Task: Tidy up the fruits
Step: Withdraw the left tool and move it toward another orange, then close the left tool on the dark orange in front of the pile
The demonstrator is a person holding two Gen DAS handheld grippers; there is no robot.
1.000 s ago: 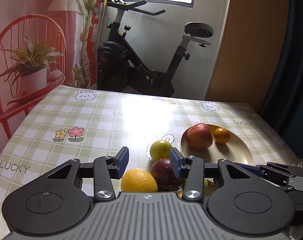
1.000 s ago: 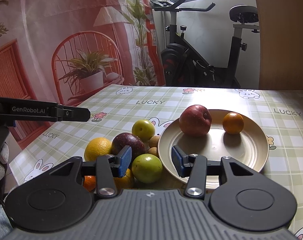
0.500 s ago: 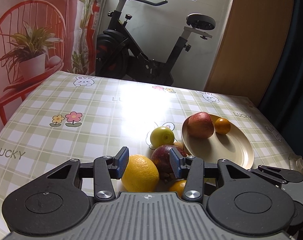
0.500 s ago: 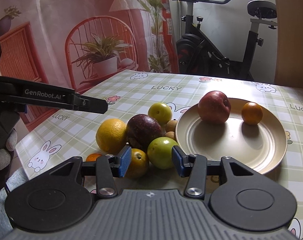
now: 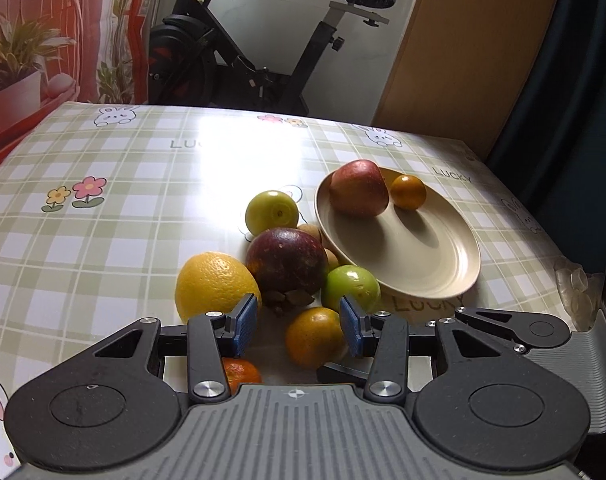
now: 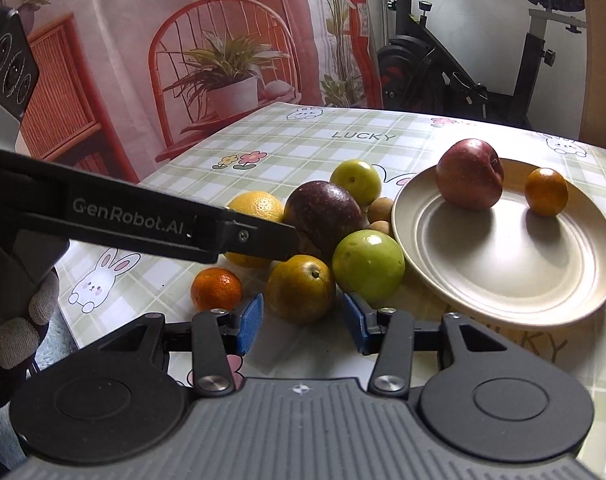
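Just ahead of the right gripper (image 6: 301, 324), between its spread blue pads and a little beyond them, lies a dull orange-green citrus (image 6: 301, 294), and this is the relation the next move seems to turn on. The fruit sits on the checked tablecloth (image 6: 303, 144) at the near end of a loose cluster: a green apple (image 6: 369, 264) touches it on the right, a small tangerine (image 6: 216, 290) lies just beside it on the left, and a dark purple passion fruit (image 6: 323, 214), a yellow orange (image 6: 255, 208), a second green fruit (image 6: 356, 178) and some small brown longans (image 6: 380, 210) crowd behind.

The citrus is nearly round, so no long axis governs the grasp; what matters is the gap, and the jaws stand wide enough to straddle it with nothing held. The left gripper (image 5: 299, 326) is likewise spread and empty, and from its own view the same citrus (image 5: 313, 336) also sits between its pads, so both tools are close; I cannot tell which is nearer.

The beige plate (image 6: 503, 280) lies to the right of the cluster, its rim touching or nearly touching the green apple, and it already carries a red apple (image 6: 469, 174) and a small orange (image 6: 546, 191). Most fruit is not yet on it. A forward push risks nudging the green apple.
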